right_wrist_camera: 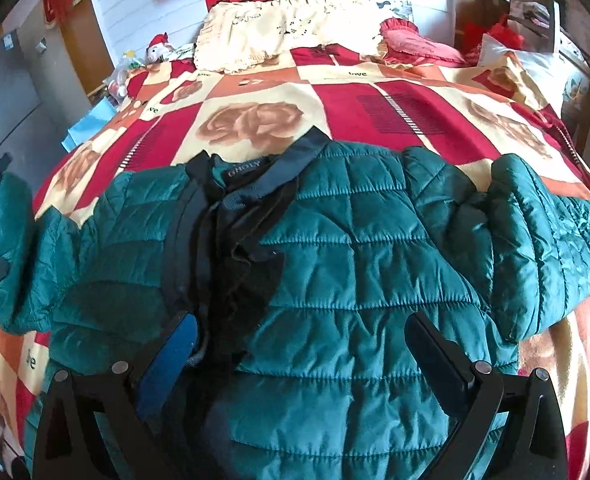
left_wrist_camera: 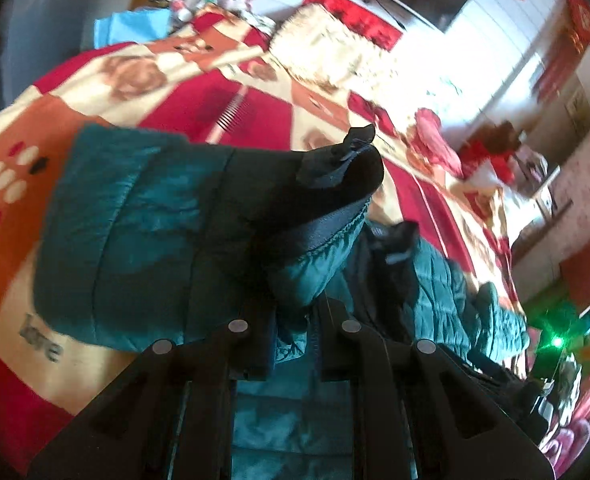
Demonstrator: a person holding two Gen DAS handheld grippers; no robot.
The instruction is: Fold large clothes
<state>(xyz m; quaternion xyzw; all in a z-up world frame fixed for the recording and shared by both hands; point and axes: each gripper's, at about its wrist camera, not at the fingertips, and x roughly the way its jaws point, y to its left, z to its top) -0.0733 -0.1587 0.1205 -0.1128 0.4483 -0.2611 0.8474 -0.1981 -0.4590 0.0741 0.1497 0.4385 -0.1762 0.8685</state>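
So the big teal quilted jacket [right_wrist_camera: 355, 248] is lying spread across the near part of the bed [right_wrist_camera: 255, 92], collar [right_wrist_camera: 251, 172] pointing toward the pillows, front open with the dark lining showing down the middle. The left tool [left_wrist_camera: 293, 344] is clamped tight on a bunch of the jacket's fabric near the zipper edge, holding a flap of it up off the red and cream patchwork bedspread [left_wrist_camera: 135, 80]. The right tool [right_wrist_camera: 299, 344] hangs over the jacket's body with its fingers spread wide apart, gripping nothing. A cream frilly pillow [right_wrist_camera: 275, 28] sits at the head of the bed.
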